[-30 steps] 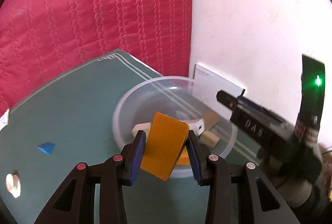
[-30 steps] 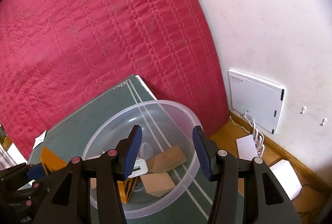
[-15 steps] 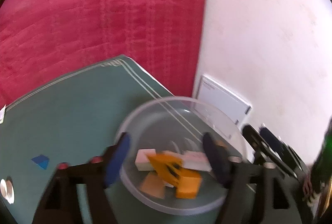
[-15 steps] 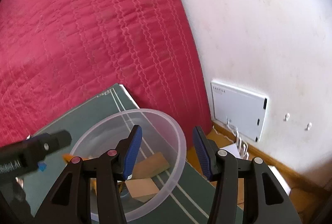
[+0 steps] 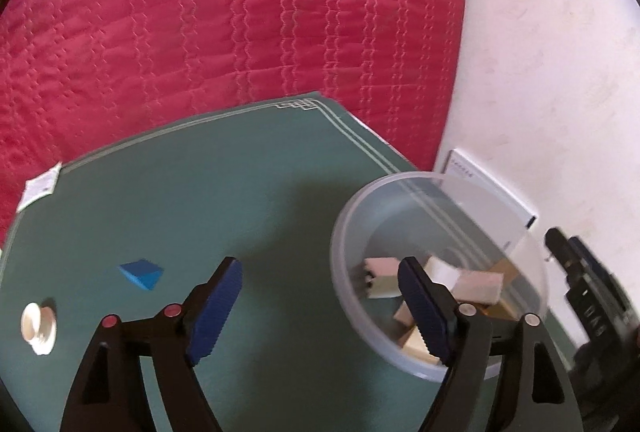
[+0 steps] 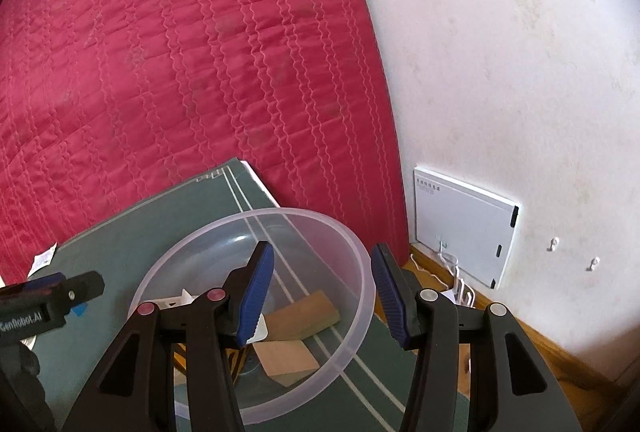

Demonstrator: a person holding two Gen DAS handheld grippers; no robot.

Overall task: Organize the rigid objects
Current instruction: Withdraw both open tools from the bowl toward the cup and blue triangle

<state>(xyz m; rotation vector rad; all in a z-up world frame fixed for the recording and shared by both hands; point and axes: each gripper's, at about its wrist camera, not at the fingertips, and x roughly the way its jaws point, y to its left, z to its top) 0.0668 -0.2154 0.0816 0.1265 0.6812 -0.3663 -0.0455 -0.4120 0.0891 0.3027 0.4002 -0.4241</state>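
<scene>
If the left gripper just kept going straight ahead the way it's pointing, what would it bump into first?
Probably the bare green mat: the open left gripper aims between the blue wedge and clear bowl, though depth is uncertain.

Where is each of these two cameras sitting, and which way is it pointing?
Left wrist view: sits on the left hand-held gripper, looking forward and down over the green table mat at a blue wedge block and small white cap; its open blue-padded fingers show.
Right wrist view: sits on the right hand-held gripper, facing the red quilted cloth and white wall; its open fingers show.
Shared: the clear plastic bowl of wooden blocks, and each other's gripper.
</scene>
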